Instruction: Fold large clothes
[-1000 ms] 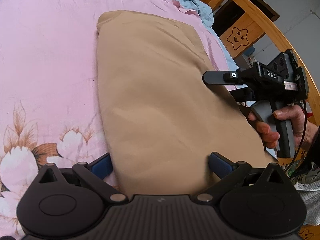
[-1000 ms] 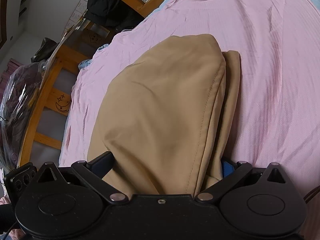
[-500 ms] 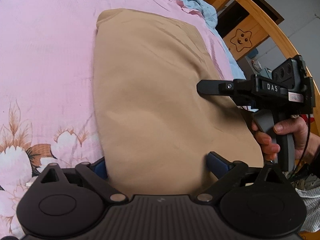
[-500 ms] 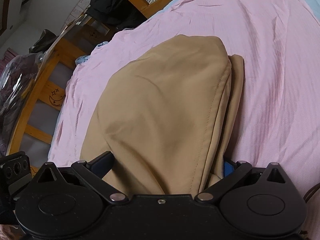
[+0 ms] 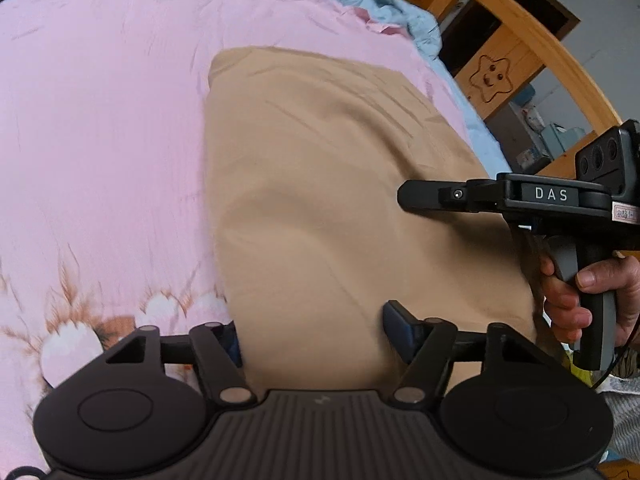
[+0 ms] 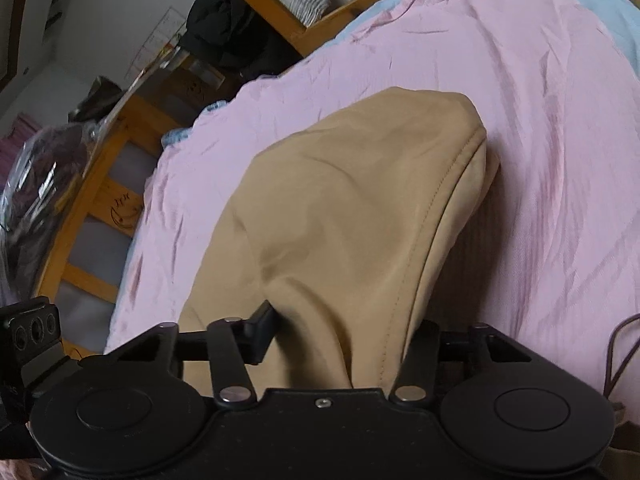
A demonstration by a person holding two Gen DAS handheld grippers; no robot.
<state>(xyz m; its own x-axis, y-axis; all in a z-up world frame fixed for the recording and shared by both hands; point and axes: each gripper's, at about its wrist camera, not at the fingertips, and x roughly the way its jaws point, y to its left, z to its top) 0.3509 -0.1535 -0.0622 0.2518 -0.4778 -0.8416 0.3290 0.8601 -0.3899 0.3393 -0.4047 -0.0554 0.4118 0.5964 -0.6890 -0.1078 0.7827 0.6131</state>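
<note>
A tan folded garment (image 5: 328, 208) lies on the pink bed sheet (image 5: 100, 140). In the left wrist view its near edge runs between the fingers of my left gripper (image 5: 316, 328), which closes on it. My right gripper (image 5: 420, 196) shows from the side at the garment's right edge, held by a hand. In the right wrist view the tan garment (image 6: 340, 220) bulges up, and my right gripper (image 6: 344, 336) pinches its near hem. The stitched edge runs along the right side.
A wooden bed frame (image 5: 520, 52) with a star cut-out rises at the right. A light blue cover (image 5: 400, 8) edges the far side. In the right wrist view a wooden rail (image 6: 92, 208), dark clothes (image 6: 228, 40) and a plastic bag (image 6: 36, 176) stand at the left.
Both grippers have narrowed on the garment's near edge. They have drawn back toward me with it, so the cloth bulges up and more pink sheet shows beyond it.
</note>
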